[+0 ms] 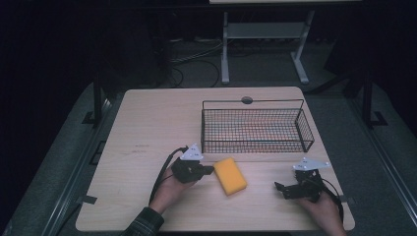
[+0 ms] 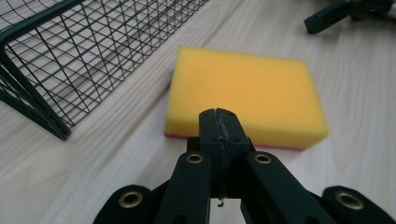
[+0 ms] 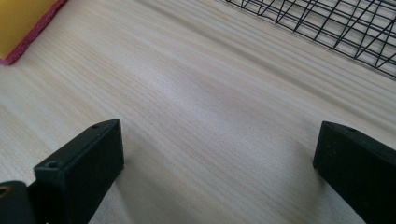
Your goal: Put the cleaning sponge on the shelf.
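Note:
A yellow sponge (image 1: 230, 175) with a pink underside lies flat on the wooden table (image 1: 147, 128), in front of the wire basket (image 1: 255, 125). My left gripper (image 1: 210, 170) sits just left of the sponge, held by a hand. In the left gripper view its jaws (image 2: 218, 116) are pressed together with nothing between them, and their tips stand right at the sponge's (image 2: 247, 93) near edge. My right gripper (image 1: 281, 190) rests near the table's front right, open, pointing left toward the sponge. In the right gripper view its jaws (image 3: 219, 144) stand wide apart over bare wood, with a sponge corner (image 3: 18, 18) at upper left.
The black wire basket (image 2: 32, 21) stands empty toward the back right, its mesh (image 3: 327, 23) close beyond the right gripper. The right gripper's jaw tip (image 2: 345, 11) shows past the sponge. A table frame (image 1: 265, 34) and cables lie on the floor behind.

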`<action>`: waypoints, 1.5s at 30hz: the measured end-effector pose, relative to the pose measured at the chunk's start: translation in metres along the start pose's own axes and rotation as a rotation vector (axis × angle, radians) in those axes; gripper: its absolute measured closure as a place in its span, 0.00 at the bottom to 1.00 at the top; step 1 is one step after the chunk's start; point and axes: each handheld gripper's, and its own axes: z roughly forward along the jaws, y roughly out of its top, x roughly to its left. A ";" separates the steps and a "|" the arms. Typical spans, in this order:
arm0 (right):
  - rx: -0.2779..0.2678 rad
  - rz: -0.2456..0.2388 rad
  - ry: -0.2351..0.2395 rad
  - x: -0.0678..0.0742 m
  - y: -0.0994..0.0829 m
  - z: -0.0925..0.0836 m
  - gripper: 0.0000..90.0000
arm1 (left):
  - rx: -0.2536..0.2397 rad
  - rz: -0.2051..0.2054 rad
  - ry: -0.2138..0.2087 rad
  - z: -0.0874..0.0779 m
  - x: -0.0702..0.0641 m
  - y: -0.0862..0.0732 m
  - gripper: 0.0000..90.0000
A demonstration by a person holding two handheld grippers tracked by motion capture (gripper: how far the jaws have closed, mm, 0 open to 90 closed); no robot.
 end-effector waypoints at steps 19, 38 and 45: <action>0.000 0.001 0.000 0.000 0.000 0.000 0.01 | 0.022 0.033 -0.061 0.034 -0.014 0.018 1.00; 0.000 0.001 0.000 0.000 0.000 0.000 0.01 | 0.002 0.028 -0.102 0.038 -0.019 0.026 1.00; 0.000 0.001 0.000 0.000 0.000 0.000 0.01 | 0.013 0.031 -0.067 0.022 -0.018 0.023 0.83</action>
